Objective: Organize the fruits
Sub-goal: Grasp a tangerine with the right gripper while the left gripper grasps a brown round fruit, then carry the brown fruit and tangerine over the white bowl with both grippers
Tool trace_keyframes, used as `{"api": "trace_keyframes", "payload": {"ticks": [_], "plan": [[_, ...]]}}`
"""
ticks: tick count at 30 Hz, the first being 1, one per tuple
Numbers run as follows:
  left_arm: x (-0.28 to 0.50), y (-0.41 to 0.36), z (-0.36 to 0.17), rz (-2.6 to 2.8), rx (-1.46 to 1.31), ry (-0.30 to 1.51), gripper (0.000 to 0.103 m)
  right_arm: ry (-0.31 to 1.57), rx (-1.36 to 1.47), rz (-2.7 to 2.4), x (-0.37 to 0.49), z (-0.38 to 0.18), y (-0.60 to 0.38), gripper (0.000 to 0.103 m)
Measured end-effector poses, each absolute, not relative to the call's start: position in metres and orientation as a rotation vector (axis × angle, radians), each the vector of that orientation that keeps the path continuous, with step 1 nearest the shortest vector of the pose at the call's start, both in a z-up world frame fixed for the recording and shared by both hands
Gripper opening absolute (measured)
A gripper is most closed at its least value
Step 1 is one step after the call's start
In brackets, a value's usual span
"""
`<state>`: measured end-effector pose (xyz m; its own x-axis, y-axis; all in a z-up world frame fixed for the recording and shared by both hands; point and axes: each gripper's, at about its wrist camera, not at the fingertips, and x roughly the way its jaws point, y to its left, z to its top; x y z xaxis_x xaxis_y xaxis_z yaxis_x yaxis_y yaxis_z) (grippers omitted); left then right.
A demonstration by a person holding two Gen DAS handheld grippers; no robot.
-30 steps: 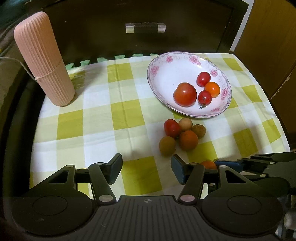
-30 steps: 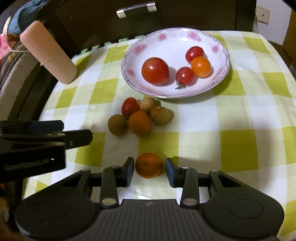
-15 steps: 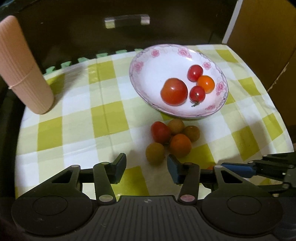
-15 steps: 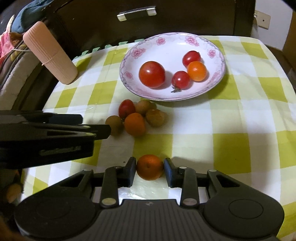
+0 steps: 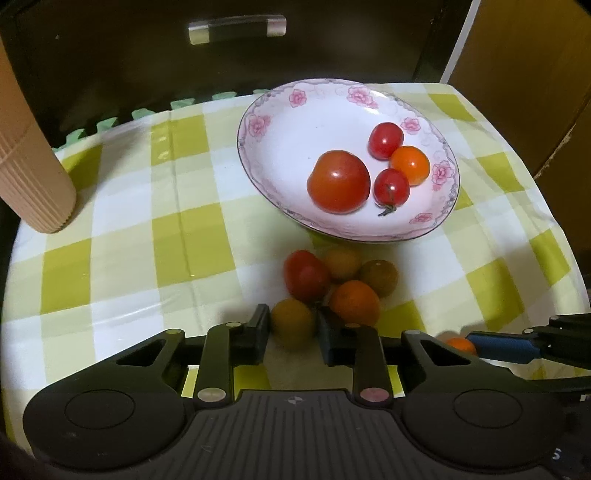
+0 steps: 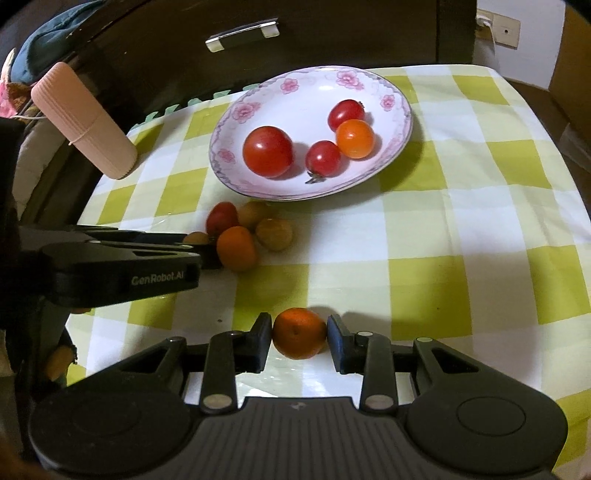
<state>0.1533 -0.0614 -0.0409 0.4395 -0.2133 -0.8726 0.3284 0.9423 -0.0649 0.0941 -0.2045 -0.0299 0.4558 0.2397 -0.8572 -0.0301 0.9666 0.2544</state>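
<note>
A floral plate on the green-checked cloth holds a big red tomato, two cherry tomatoes and a small orange fruit. In front of it lies a cluster of small fruits: a red tomato, an orange one and two brownish ones. My left gripper is closing on a yellow-brown fruit at the cluster's near edge, and both pads touch it. My right gripper is shut on an orange fruit that sits apart, nearer the front edge. The left gripper's finger reaches in from the left in the right wrist view.
A pink ribbed cylinder stands at the cloth's back left corner. Behind the table is a dark drawer front with a metal handle. A brown cardboard box stands at the right. The cloth drops off at the right and front edges.
My left gripper moved forward and down to the fruit cluster, and its jaws narrowed from wide apart onto the yellow-brown fruit. The right gripper's pads came in slightly against the orange fruit.
</note>
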Motion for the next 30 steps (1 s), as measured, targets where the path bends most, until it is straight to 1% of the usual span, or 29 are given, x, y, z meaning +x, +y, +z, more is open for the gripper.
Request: {"api": "trace_keyframes", "payload": {"ticks": [7, 16, 24, 26, 27, 29, 30], "plan": [[0.138, -0.055, -0.037, -0.332, 0.132, 1.077, 0.034, 1.089, 0.208, 0.156, 0.091, -0.033, -0.208, 0.032], [0.087, -0.053, -0.035, -0.360, 0.152, 1.121, 0.035, 1.076, 0.187, 0.151, 0.069, -0.025, -0.205, 0.032], [0.081, -0.052, -0.037, -0.373, 0.163, 1.119, 0.037, 1.100, 0.133, 0.135, 0.064, -0.037, -0.193, 0.032], [0.083, -0.052, -0.037, -0.375, 0.161, 1.119, 0.040, 1.107, 0.141, 0.135, 0.067, -0.037, -0.193, 0.032], [0.083, -0.052, -0.037, -0.379, 0.155, 1.121, 0.045, 1.108, 0.139, 0.134, 0.068, -0.037, -0.193, 0.032], [0.083, -0.053, -0.038, -0.382, 0.151, 1.123, 0.049, 1.115, 0.125, 0.139, 0.069, -0.037, -0.190, 0.032], [0.084, -0.054, -0.038, -0.382, 0.154, 1.124, 0.053, 1.116, 0.125, 0.138, 0.069, -0.036, -0.190, 0.032]]}}
